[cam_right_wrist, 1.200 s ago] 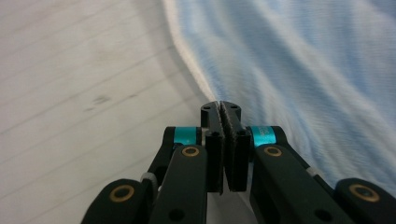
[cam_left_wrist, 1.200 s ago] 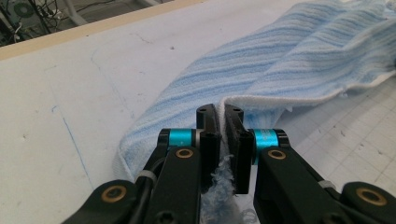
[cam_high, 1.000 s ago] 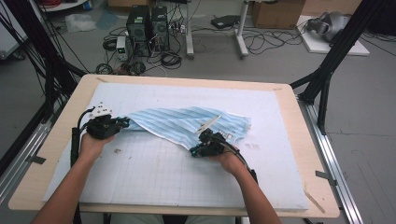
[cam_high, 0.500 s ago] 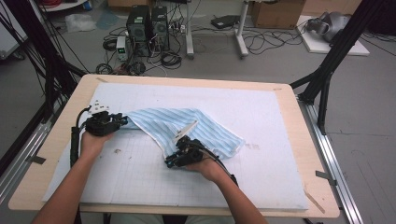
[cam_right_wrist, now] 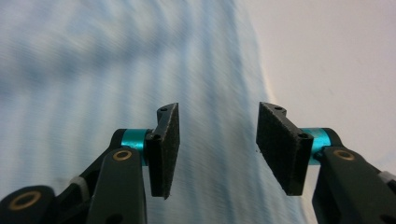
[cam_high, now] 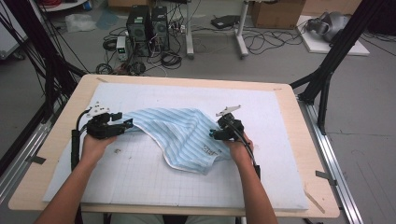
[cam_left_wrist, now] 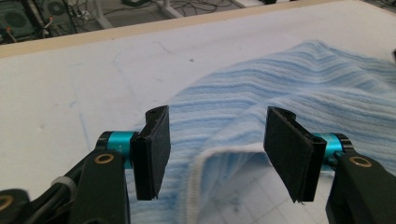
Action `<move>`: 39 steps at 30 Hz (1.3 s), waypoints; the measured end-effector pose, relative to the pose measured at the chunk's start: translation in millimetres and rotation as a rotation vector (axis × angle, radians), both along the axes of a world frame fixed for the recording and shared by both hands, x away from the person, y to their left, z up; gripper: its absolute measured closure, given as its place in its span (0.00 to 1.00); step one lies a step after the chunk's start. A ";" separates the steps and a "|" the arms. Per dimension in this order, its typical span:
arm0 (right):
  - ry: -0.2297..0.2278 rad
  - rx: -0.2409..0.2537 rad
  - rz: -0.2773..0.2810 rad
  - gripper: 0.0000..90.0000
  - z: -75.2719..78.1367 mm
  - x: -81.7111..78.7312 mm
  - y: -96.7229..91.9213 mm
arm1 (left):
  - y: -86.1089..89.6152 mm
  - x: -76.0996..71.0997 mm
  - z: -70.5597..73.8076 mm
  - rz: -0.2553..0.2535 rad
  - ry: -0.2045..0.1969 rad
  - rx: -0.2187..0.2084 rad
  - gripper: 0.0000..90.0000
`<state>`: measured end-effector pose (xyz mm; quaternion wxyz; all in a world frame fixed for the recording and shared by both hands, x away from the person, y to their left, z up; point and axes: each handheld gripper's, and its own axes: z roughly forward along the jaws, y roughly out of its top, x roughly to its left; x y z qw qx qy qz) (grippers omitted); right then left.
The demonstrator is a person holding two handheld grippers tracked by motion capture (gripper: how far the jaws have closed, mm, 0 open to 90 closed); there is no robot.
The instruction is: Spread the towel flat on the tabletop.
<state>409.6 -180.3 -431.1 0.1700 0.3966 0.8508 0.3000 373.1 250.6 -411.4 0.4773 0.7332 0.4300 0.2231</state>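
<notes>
Since the earlier frames the right gripper (cam_high: pixel 215 134) has swung from the middle of the striped blue cloth (cam_high: pixel 180 135) out to its right edge, and the cloth's right part now lies folded over toward the person. Both grippers' jaws have just been opening. In the right gripper view they stand apart above the cloth's edge, pads off the fabric. The left gripper (cam_high: pixel 126 125) sits at the cloth's left corner — jaws apart, the white hem (cam_left_wrist: pixel 219 156) lying loose between them, unpinched. The cloth rests on the white gridded mat (cam_high: pixel 140 177) covering the desk (cam_high: pixel 322 186).
</notes>
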 end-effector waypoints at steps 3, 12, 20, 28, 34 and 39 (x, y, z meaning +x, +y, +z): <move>0.021 0.053 -0.036 0.85 -4.2 -0.6 -10.6 | -8.0 -2.0 -2.2 -0.023 0.005 0.002 0.46; 0.049 -0.026 -0.056 0.97 2.3 -29.3 -40.3 | -35.6 -13.6 -9.4 -0.112 0.036 0.010 0.51; -0.073 0.112 -0.111 0.63 4.4 -69.7 -61.3 | -80.7 -33.9 -13.9 -0.252 0.049 0.004 0.50; -0.154 0.188 -0.149 0.54 11.1 -104.3 -64.9 | -142.0 -48.1 -25.5 -0.380 0.102 0.051 0.49; -0.149 0.217 -0.152 0.52 11.1 -113.1 -70.1 | -165.5 -45.8 -38.2 -0.364 0.136 0.158 0.49; -0.141 0.186 -0.135 0.52 9.0 -113.2 -70.7 | -165.6 -48.9 -35.8 -0.392 0.067 0.248 0.94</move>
